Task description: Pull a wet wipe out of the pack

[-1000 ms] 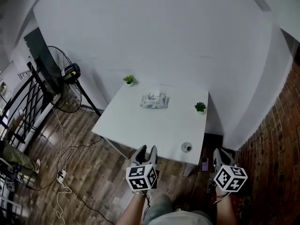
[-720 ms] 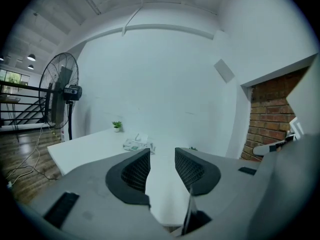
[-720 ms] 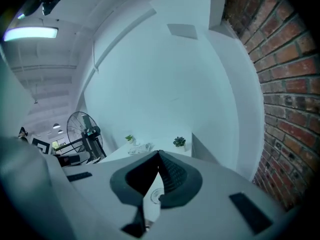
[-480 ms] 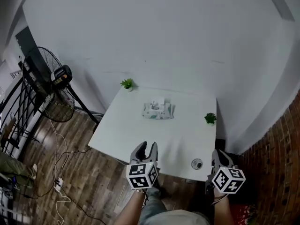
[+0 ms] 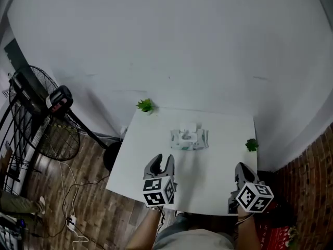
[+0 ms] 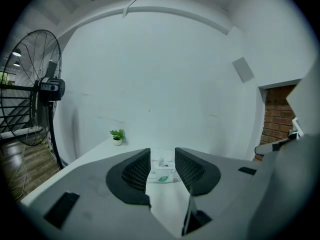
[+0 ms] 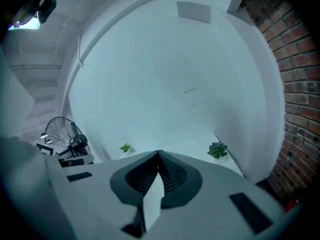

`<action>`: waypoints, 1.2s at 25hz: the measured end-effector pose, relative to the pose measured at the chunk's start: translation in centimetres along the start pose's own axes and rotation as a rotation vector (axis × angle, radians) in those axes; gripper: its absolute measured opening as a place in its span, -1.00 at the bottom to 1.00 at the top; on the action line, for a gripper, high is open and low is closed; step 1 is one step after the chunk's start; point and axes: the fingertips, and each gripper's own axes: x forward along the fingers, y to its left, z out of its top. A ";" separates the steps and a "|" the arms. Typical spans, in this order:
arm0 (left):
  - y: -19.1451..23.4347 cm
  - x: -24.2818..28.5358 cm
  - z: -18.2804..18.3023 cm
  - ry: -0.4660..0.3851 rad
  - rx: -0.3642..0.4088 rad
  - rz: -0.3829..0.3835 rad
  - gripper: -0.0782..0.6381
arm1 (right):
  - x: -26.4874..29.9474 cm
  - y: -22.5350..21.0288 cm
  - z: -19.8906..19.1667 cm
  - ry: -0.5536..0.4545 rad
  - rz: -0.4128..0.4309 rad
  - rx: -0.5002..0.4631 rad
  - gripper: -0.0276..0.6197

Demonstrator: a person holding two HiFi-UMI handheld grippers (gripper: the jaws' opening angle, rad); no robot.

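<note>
The wet wipe pack (image 5: pixel 190 139) lies flat on the desk (image 5: pixel 151 139), roughly midway between the left and right edges and nearer the far edge than the near one. A small white piece (image 5: pixel 190 127) stands up on its far side; whether that is the opened flap or a wipe poking out cannot be told from here.

The left tongs (image 5: pixel 162 159) hang over the near edge, towards the near left corner, with their jaws apart and nothing between them. In the left gripper view the pack sits framed in the gap, well ahead. The right tongs (image 5: pixel 241 169) are at the near right corner with their jaws pressed together on nothing, pointing past the pack at the wall.

The step in hand looks like the approach, and the pull has not begun. To do it well, one pair of tongs probably has to pin the pack to the desk, since a soft, light pack would likely lift or slide when tugged. The left tongs are lined up and ready to go straight in. The right tongs would need to swing left and open before they reach the pack. The pinch should take only the topmost sheet, near its free edge, and the pull should run upward and slowly so the sheet neither tears nor drags a second one out.

A small plant (image 5: pixel 146 105) stands at the far left corner and another (image 5: pixel 252 144) by the right edge, both well apart from the pack.
</note>
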 end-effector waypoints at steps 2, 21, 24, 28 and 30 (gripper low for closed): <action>1.3 1.5 0.7 0.006 0.007 -0.020 -0.37 | 1.4 0.8 0.8 -0.018 -0.018 0.004 -0.91; 4.6 7.3 -0.8 0.095 0.012 -0.031 -0.37 | 8.5 2.2 0.8 0.062 -0.022 -0.027 -0.91; 4.3 8.1 -1.2 0.110 0.012 -0.026 -0.37 | 9.2 2.0 0.8 0.077 -0.009 -0.033 -0.91; 3.2 9.0 -2.0 0.129 0.011 -0.027 -0.37 | 9.8 0.9 0.4 0.099 -0.006 -0.031 -0.91; 2.6 9.4 -2.6 0.142 0.019 -0.037 -0.37 | 10.1 0.2 0.1 0.105 -0.006 -0.022 -0.91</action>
